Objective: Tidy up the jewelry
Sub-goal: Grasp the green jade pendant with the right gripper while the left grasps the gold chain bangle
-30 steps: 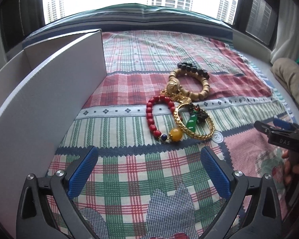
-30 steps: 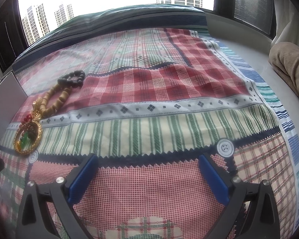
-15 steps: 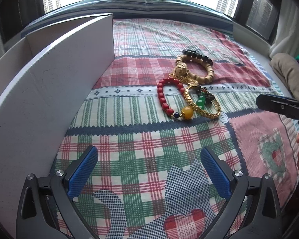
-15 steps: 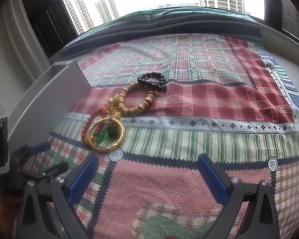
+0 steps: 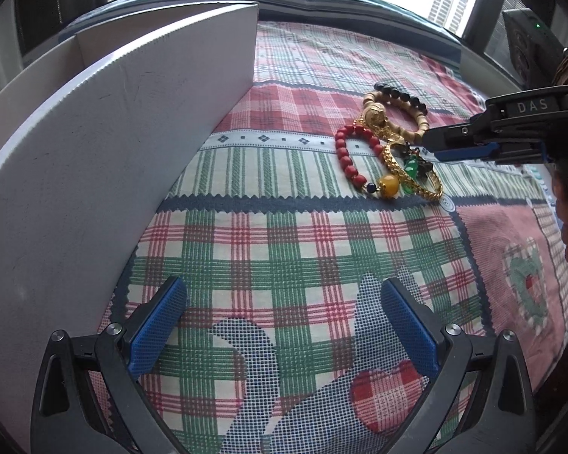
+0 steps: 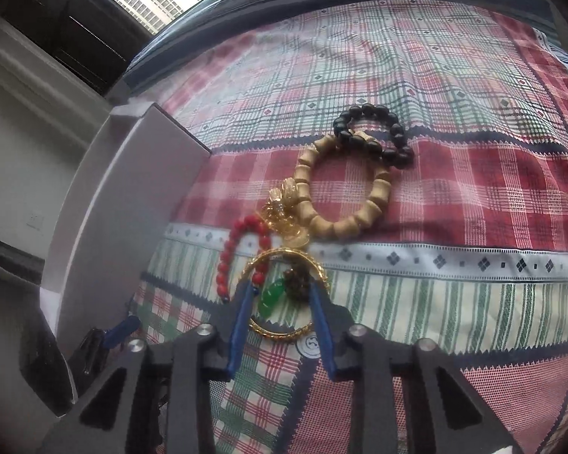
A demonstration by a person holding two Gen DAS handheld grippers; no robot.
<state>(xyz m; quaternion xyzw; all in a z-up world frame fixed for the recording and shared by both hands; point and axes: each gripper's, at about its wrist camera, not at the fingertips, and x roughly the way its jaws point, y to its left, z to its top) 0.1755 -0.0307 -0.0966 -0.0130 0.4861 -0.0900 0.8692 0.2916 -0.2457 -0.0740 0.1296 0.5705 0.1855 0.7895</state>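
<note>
Several bracelets lie in a cluster on the plaid bedspread: a gold chain bangle [image 6: 284,335] with a green charm [image 6: 270,297], a red bead bracelet [image 6: 225,261], a tan wooden bead bracelet [image 6: 344,195] and a black bead bracelet [image 6: 375,140]. My right gripper [image 6: 282,291] is partly closed, its blue fingers [image 6: 242,314] straddling the green charm over the gold bangle [image 5: 416,179]; it does not grip it. It enters the left wrist view from the right [image 5: 458,143]. My left gripper [image 5: 280,299] is open and empty, well short of the red bracelet [image 5: 348,157].
A white open box [image 5: 113,132] stands on the bed to the left of the jewelry, its long wall facing it; it also shows in the right wrist view [image 6: 132,196]. The bedspread [image 5: 284,246] spreads around. A window with tower blocks lies beyond the bed.
My right gripper swung left and down onto the jewelry cluster and narrowed its jaws around the green charm. My left gripper drew back and turned slightly right.
</note>
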